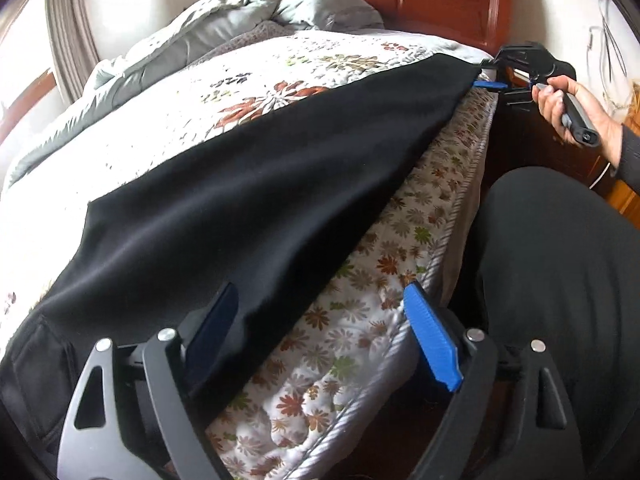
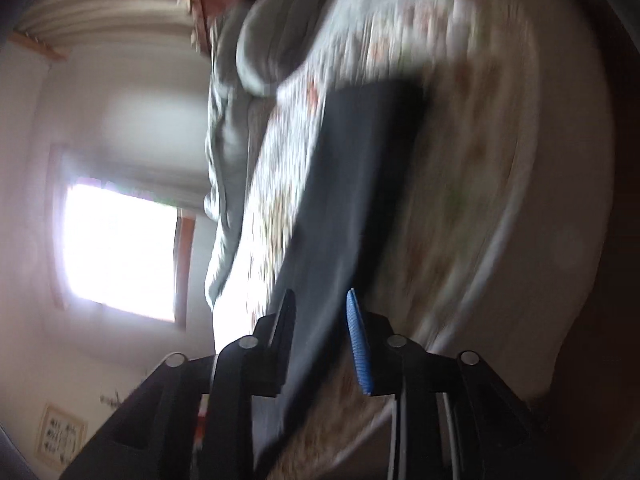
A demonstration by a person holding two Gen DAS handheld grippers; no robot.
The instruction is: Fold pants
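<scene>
The black pants [image 1: 256, 184] lie stretched long along the bed [image 1: 360, 312] edge, apparently pulled flat so they can be folded. The left gripper [image 1: 320, 320] stands wide open, gripping nothing, one finger over the cloth. The right gripper [image 2: 320, 344] is partly open at the far end, cloth between its pads, apparently unpinched.

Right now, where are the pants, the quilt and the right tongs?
pants [image 1: 256, 184], left wrist view, middle of the spread black cloth.
quilt [image 1: 224, 20], left wrist view, bunched grey part near the headboard.
right tongs [image 1: 494, 76], left wrist view, between their tips at the pants' far end.
</scene>
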